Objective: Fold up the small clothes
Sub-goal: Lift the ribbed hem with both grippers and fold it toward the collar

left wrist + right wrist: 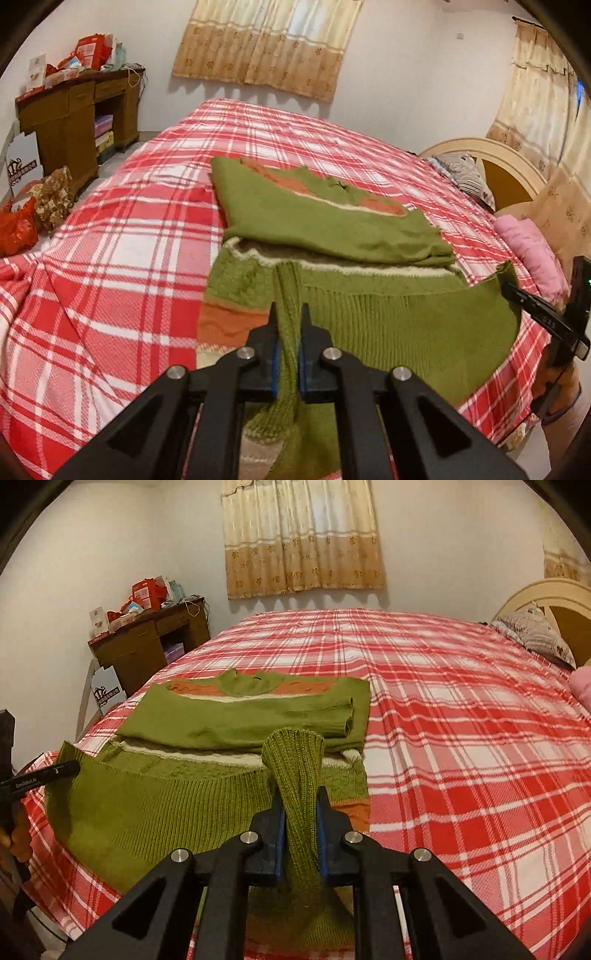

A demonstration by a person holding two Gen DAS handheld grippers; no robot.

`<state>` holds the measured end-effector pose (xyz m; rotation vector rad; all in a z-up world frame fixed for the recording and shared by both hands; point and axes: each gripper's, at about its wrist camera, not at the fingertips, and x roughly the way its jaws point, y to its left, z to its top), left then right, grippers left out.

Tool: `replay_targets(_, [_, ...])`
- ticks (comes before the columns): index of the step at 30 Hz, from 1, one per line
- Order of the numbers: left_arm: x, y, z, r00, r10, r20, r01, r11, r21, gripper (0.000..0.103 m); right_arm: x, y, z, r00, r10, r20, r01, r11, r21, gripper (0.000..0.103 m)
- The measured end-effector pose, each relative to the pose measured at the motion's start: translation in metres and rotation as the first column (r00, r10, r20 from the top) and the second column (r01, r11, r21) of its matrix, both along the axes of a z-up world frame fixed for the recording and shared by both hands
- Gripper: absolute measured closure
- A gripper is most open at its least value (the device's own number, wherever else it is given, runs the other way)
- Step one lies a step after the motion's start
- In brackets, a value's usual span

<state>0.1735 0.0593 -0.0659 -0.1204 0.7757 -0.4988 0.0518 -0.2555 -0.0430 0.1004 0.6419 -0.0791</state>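
A green knit sweater with orange and cream bands lies flat on the red plaid bed cover, its sleeves folded across the body. My left gripper is shut on the ribbed hem at the near edge and holds that corner lifted off the bed. At the right edge of this view, a finger of the right gripper grips the hem's other corner. In the right wrist view, the right gripper is shut on a bunched fold of the same hem of the sweater. The hem hangs stretched between both grippers.
A brown wooden desk piled with red packages stands by the far left wall, with bags on the floor beside the bed. A patterned pillow, a pink bundle and the cream headboard are at the right.
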Motion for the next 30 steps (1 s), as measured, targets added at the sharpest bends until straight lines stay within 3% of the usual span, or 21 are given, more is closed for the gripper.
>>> replay_targets(14, [0.060, -0.017, 0.026, 0.996, 0.090, 0.026, -0.090, 0.996, 0.007, 0.096, 0.056, -0.005, 0.034, 0.998, -0.007, 0.055, 0.010, 0.998, -0.065, 0.089])
replay_targets(24, [0.112, -0.023, 0.039, 0.989, 0.138, 0.049, -0.138, 0.990, -0.011, 0.098, 0.114, -0.028, 0.029, 1.000, -0.021, 0.019, 0.021, 1.000, -0.007, 0.089])
replay_targets(28, [0.122, -0.026, 0.033, 0.996, 0.085, 0.014, -0.085, 0.996, 0.033, 0.098, 0.128, -0.034, 0.017, 0.999, -0.025, -0.021, 0.025, 1.000, 0.012, 0.089])
replay_targets(30, [0.120, -0.024, 0.024, 0.999, 0.050, -0.017, -0.049, 0.998, 0.047, 0.093, 0.123, -0.034, 0.011, 0.999, -0.026, -0.027, 0.027, 1.000, 0.007, 0.089])
